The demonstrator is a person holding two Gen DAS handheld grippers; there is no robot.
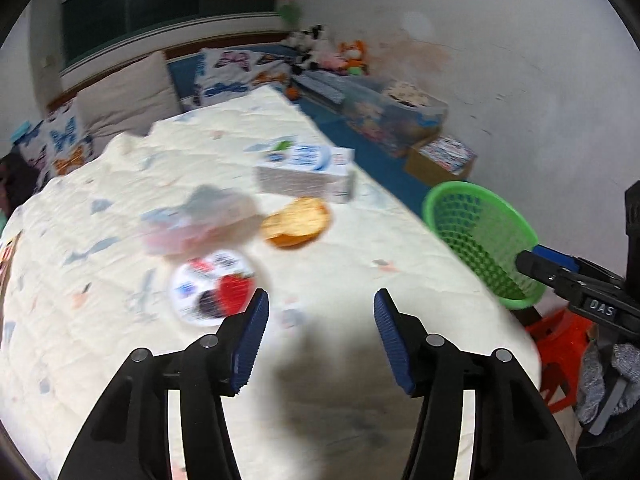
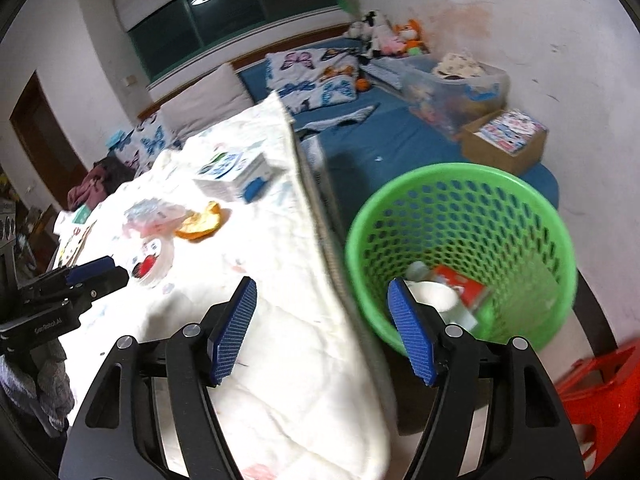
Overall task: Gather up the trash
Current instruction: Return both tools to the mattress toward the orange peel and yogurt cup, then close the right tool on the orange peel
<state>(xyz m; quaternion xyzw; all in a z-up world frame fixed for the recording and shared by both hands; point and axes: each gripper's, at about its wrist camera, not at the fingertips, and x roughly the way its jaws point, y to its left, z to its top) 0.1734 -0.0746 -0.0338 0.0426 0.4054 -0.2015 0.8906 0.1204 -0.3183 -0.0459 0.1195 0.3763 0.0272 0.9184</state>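
Your left gripper hangs spread and empty over the white quilt; your right gripper is also spread, holding nothing, at the quilt's edge. Trash on the quilt: a round lid, an orange peel and a crumpled wrapper, blurred. Beside the bed stands the green basket, scraps already inside.

Beside the green basket, holding a red carton: orange peel, round lid, clear wrapper on desk.
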